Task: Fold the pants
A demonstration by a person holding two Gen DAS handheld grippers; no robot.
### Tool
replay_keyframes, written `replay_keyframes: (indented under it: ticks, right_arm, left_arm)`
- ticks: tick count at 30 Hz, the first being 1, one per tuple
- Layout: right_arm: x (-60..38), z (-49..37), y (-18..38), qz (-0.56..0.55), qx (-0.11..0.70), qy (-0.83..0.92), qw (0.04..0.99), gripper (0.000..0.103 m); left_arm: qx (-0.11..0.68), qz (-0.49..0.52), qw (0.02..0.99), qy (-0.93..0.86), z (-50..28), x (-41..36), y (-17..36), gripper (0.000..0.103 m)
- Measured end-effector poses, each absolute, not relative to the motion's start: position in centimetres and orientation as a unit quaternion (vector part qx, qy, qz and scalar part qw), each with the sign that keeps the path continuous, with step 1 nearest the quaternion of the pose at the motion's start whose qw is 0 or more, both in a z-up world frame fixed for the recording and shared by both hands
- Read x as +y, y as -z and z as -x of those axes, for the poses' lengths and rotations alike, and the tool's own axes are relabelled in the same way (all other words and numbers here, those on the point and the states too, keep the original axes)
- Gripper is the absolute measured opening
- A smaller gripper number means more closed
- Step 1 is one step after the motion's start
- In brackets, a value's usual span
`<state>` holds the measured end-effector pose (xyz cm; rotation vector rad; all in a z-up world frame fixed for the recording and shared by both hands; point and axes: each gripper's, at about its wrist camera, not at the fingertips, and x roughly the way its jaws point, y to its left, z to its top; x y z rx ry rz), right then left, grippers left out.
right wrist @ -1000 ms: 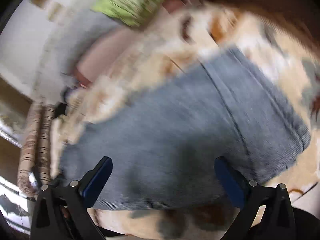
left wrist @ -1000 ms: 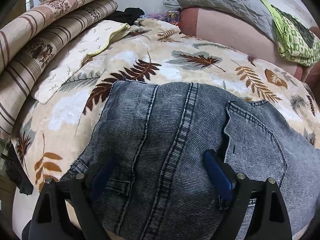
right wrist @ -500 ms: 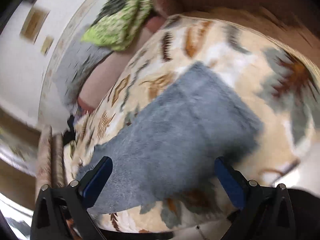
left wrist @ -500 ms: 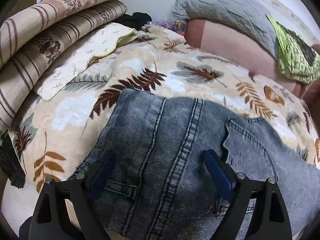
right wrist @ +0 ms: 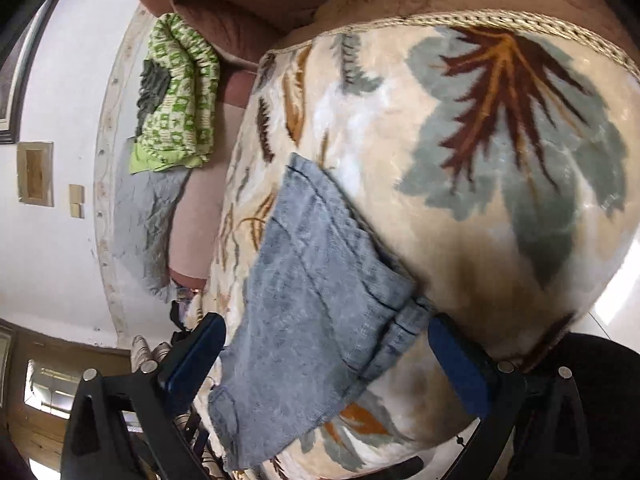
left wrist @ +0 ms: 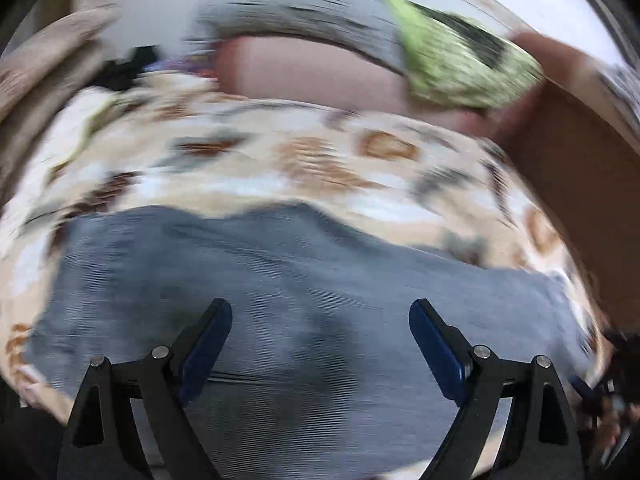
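Grey-blue denim pants (left wrist: 304, 280) lie spread on a cream leaf-print blanket (left wrist: 320, 160); the left wrist view is badly motion-blurred. My left gripper (left wrist: 320, 320) is open and empty, hovering over the denim. In the right wrist view the pants (right wrist: 316, 280) lie folded into a narrow strip, hem end (right wrist: 400, 320) near my right gripper (right wrist: 324, 344). That gripper is open and empty, with its fingers on either side of the strip and not closed on it.
A green patterned cloth (right wrist: 176, 92) and a grey quilted pillow (right wrist: 144, 232) lie on the pink bolster (left wrist: 312, 72) at the bed's head. The blanket's braided edge (right wrist: 480, 18) meets a brown surface. The floor (right wrist: 616, 312) shows past the bed's edge.
Both views have swung fast. The left gripper turned right, away from the striped bedding and the back pocket. The right gripper rolled and drew back toward the hem end. Both stayed open.
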<state>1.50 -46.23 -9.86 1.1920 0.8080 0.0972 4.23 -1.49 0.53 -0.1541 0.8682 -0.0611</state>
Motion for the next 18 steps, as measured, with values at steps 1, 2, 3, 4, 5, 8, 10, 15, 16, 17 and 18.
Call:
replay_keyframes:
  ticks: [1, 2, 3, 4, 5, 8, 10, 15, 16, 17, 18]
  right_arm:
    - [-46.4, -1.6, 10.0, -0.549, 0.369, -0.043, 0.748, 0.100]
    - [-46.5, -1.5, 10.3, -0.556, 0.366, -0.042, 0.745, 0.099]
    - [-46.8, -1.4, 10.4, -0.556, 0.364, -0.043, 0.746, 0.098]
    - [-46.7, -1.4, 10.5, -0.548, 0.366, -0.042, 0.751, 0.094]
    - [-46.9, -1.4, 10.5, -0.546, 0.367, -0.040, 0.752, 0.091]
    - [-47.3, -1.1, 10.7, -0.548, 0.367, -0.033, 0.751, 0.078]
    - [-47.5, -1.1, 10.6, -0.540, 0.373, -0.026, 0.754, 0.069]
    - [-47.4, -1.5, 10.5, -0.508, 0.396, -0.024, 0.765, 0.067]
    - [-47.2, -1.6, 10.3, -0.502, 0.398, -0.021, 0.768, 0.071]
    - [-47.1, -1.7, 10.3, -0.504, 0.397, -0.020, 0.767, 0.075]
    - [-46.9, -1.8, 10.2, -0.503, 0.398, -0.019, 0.767, 0.076]
  left_arm:
    - [0.424, 0.065, 0.902, 0.047, -4.4, -3.4, -0.4, 0.090]
    - [0.428, 0.055, 0.900, 0.060, -4.7, -5.2, -0.3, 0.090]
    - [0.433, 0.041, 0.898, 0.073, -5.0, -7.3, 0.1, 0.090]
    - [0.438, 0.032, 0.894, 0.084, -5.3, -8.7, 0.4, 0.090]
    - [0.445, 0.024, 0.890, 0.093, -5.6, -10.0, 0.7, 0.090]
    - [0.466, 0.000, 0.878, 0.107, -6.1, -13.3, 1.7, 0.090]
    - [0.459, -0.014, 0.882, 0.102, -5.9, -14.4, 1.5, 0.090]
    - [0.503, -0.133, 0.852, 0.055, -6.8, -16.5, 5.0, 0.090]
    - [0.525, -0.158, 0.834, 0.058, -7.0, -16.8, 6.5, 0.092]
    - [0.510, -0.149, 0.845, 0.059, -6.6, -16.4, 6.1, 0.092]
    - [0.503, -0.134, 0.852, 0.059, -6.2, -16.0, 5.4, 0.092]
